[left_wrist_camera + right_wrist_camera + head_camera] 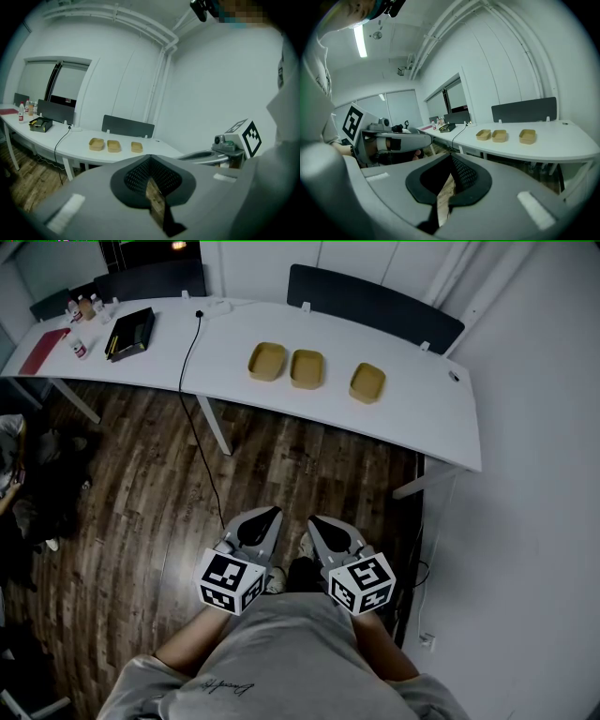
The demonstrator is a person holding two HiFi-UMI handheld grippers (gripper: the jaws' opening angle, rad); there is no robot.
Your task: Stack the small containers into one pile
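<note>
Nearest of all was the person's grey shirt (272, 657). Just past it both hands held their tools side by side at waist height, pointing forward and slightly down toward the table. The left gripper (270, 515) had its jaws pressed together with nothing between them. The right gripper (315, 521) was closed and empty in the same way.

A broad stretch of dark wood floor (141, 512) lay open between the person and the long white table (422, 432), whose curved front edge ran across ahead. A white wall stood close by the table's right end, and a dark panel (375, 301) lined its far edge.

On the tabletop, well apart from both grippers, sat the three small containers, upright and unstacked. The left container (267, 361) and the middle container (307, 368) were just beside each other, and the right container (367, 382) stood a little apart. A black cable (192, 381) dropped over the front edge to the floor.
</note>
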